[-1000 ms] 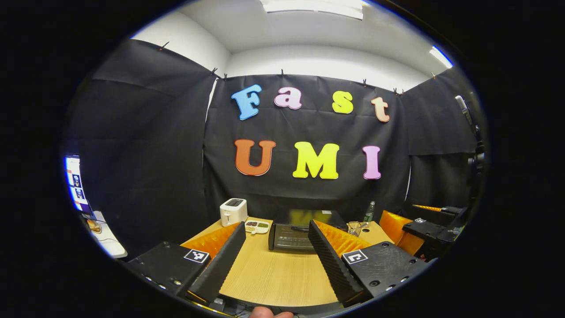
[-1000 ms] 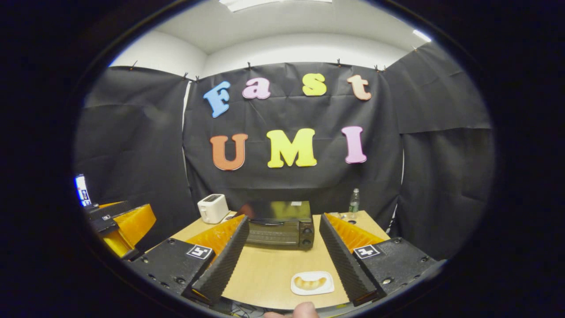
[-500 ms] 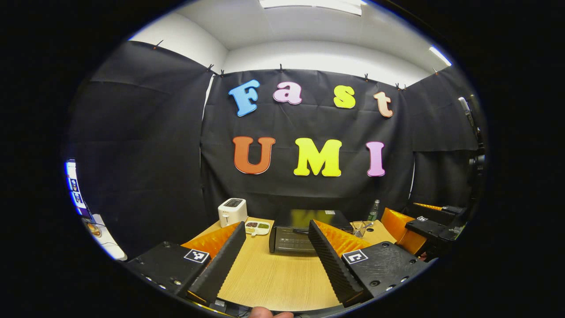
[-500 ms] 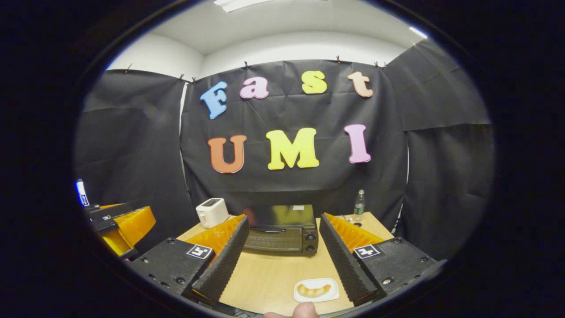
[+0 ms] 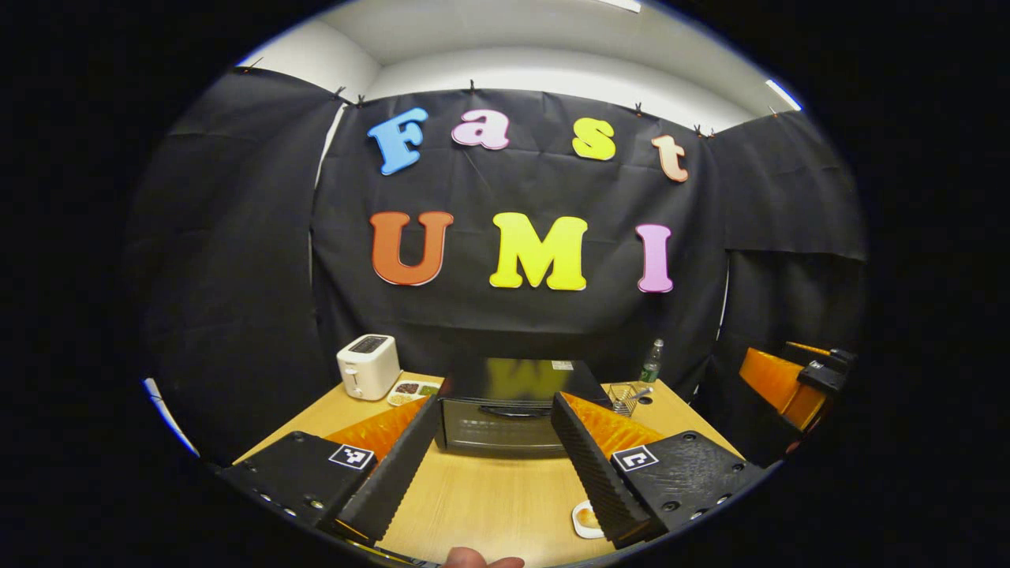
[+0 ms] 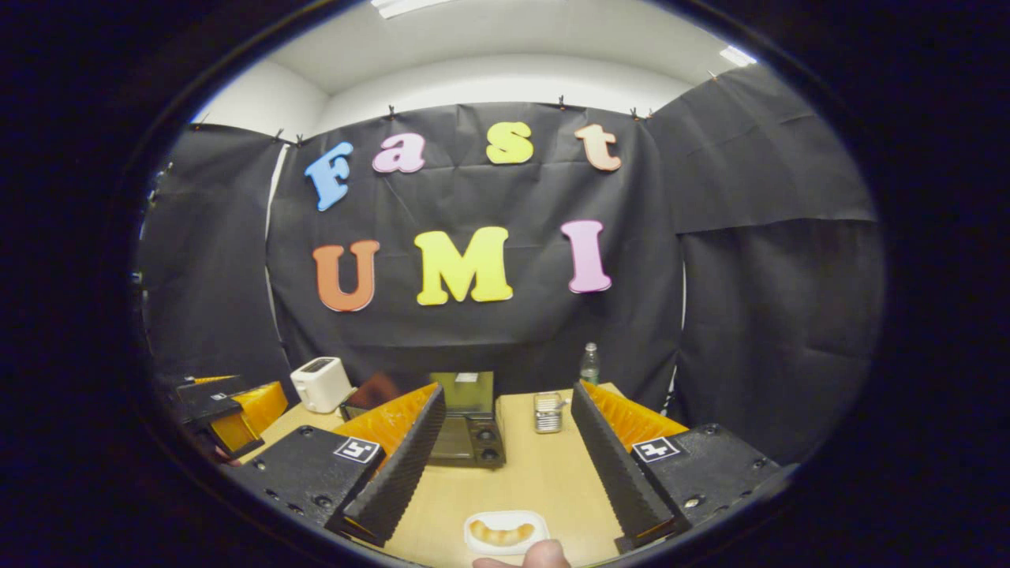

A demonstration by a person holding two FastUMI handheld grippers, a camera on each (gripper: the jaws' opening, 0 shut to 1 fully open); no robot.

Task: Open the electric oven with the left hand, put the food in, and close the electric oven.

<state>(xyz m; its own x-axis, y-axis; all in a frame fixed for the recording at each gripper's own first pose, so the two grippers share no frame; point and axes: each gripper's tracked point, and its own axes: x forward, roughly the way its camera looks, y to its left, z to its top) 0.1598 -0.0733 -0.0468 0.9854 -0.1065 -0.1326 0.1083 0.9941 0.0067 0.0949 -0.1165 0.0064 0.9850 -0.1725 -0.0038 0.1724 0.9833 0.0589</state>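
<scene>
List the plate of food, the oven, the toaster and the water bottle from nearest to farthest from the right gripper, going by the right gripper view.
From the right gripper:
1. Plate of food, on the table's near edge, between the fingers.
2. Oven, mid-table, behind the left finger.
3. Toaster, back left, and water bottle, back right by the cloth: too close to call.

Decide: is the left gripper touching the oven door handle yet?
Apart. In the left gripper view, bare table lies between the open left gripper and the oven, so the handle is untouched.
</scene>
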